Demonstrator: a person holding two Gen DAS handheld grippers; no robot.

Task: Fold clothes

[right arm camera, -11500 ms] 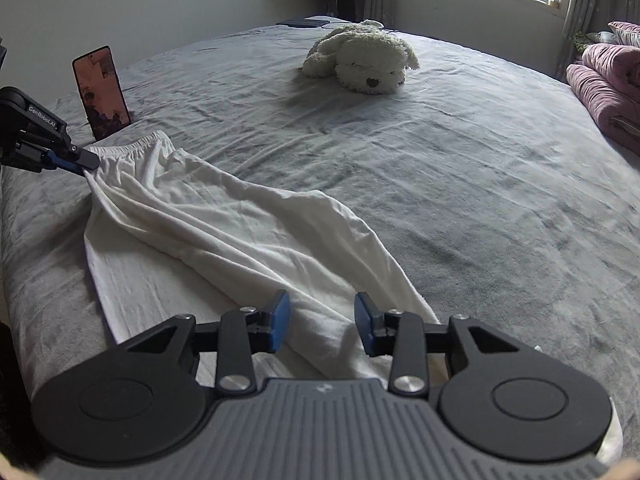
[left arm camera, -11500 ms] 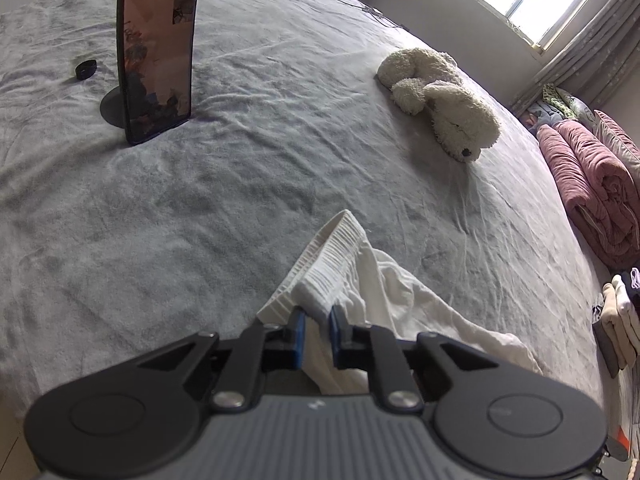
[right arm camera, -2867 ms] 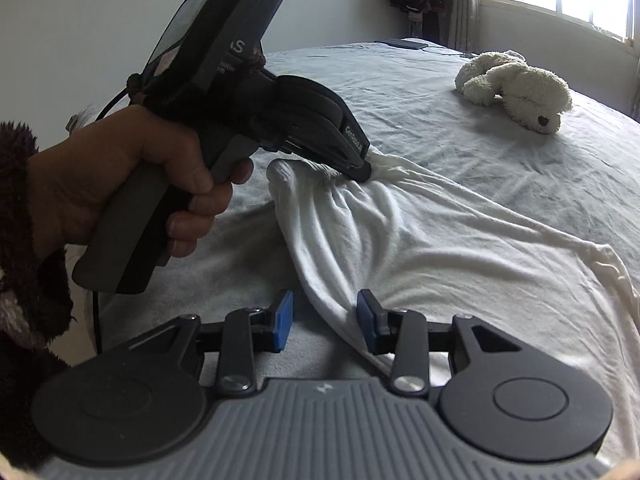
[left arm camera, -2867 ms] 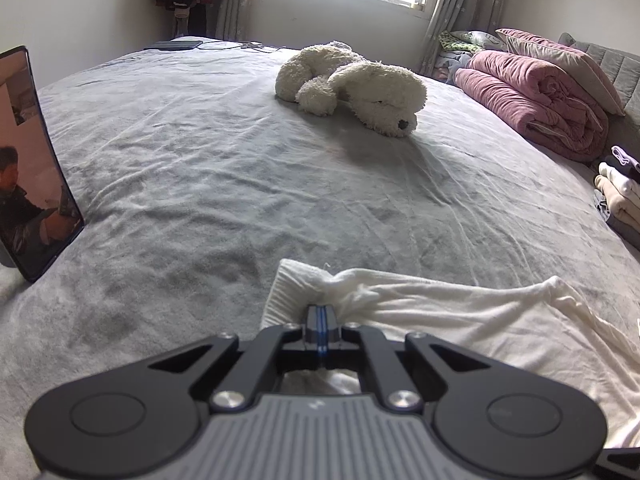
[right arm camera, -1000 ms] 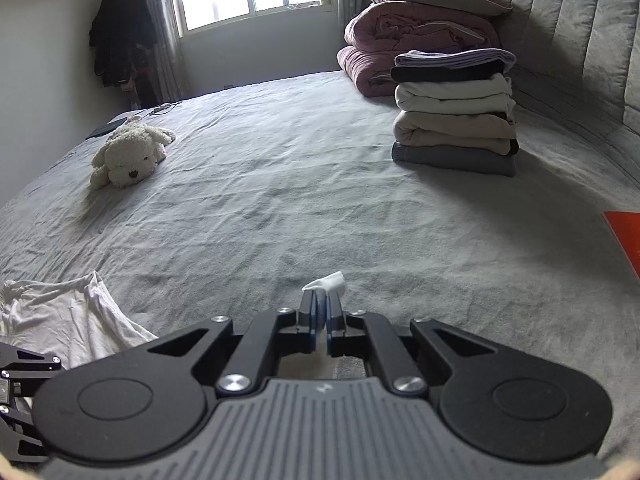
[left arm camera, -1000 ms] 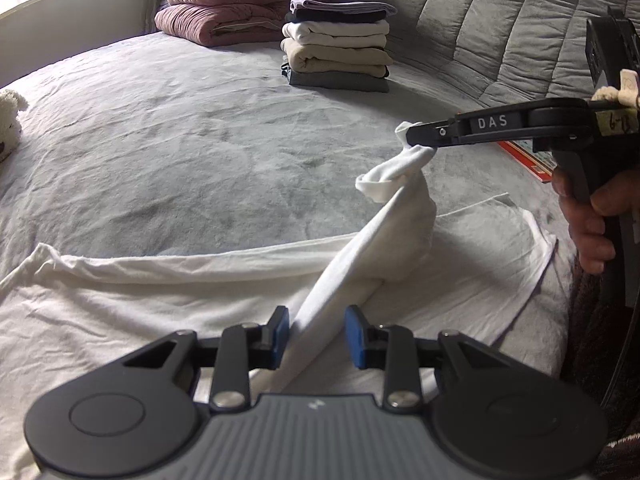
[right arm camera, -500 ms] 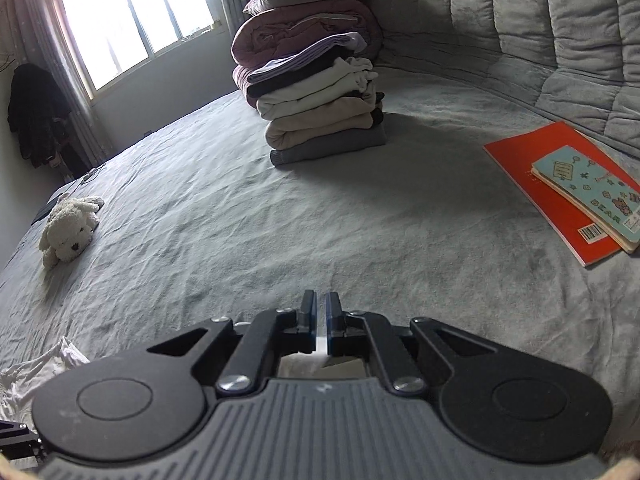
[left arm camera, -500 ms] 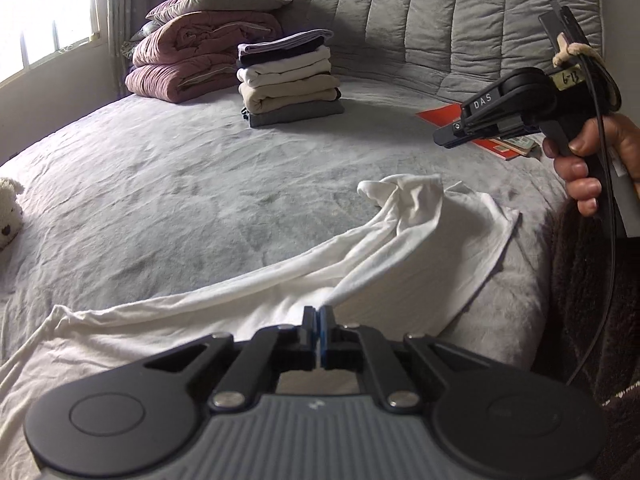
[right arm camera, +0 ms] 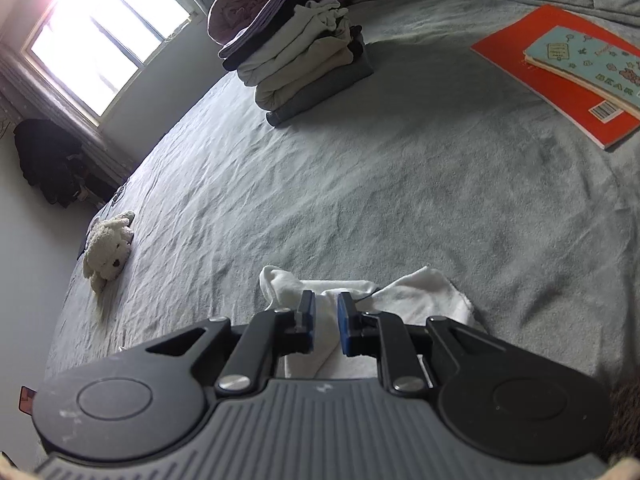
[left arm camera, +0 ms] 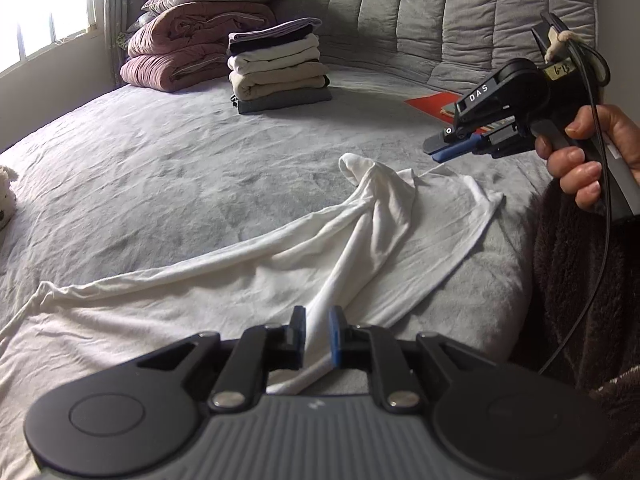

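Note:
A white garment lies spread and rumpled on the grey bed. One ridge of it runs toward my left gripper. The left jaws are opening, and the ridge passes between them with the pads apart from it. In the left wrist view my right gripper hangs in the air just above the garment's bunched end, held by a hand. Its jaws are opening and hold nothing. In the right wrist view the right gripper hovers over that white end, tilted to one side.
A stack of folded clothes stands at the back of the bed beside rolled pink quilts. An orange book with a second book on it lies at the right. A plush dog lies at the far left. A dark fleece sleeve fills the right edge.
The right gripper let go of the lifted garment tip, which dropped onto the bed, and then rolled sideways. The left jaws shut on the ridge and have parted again.

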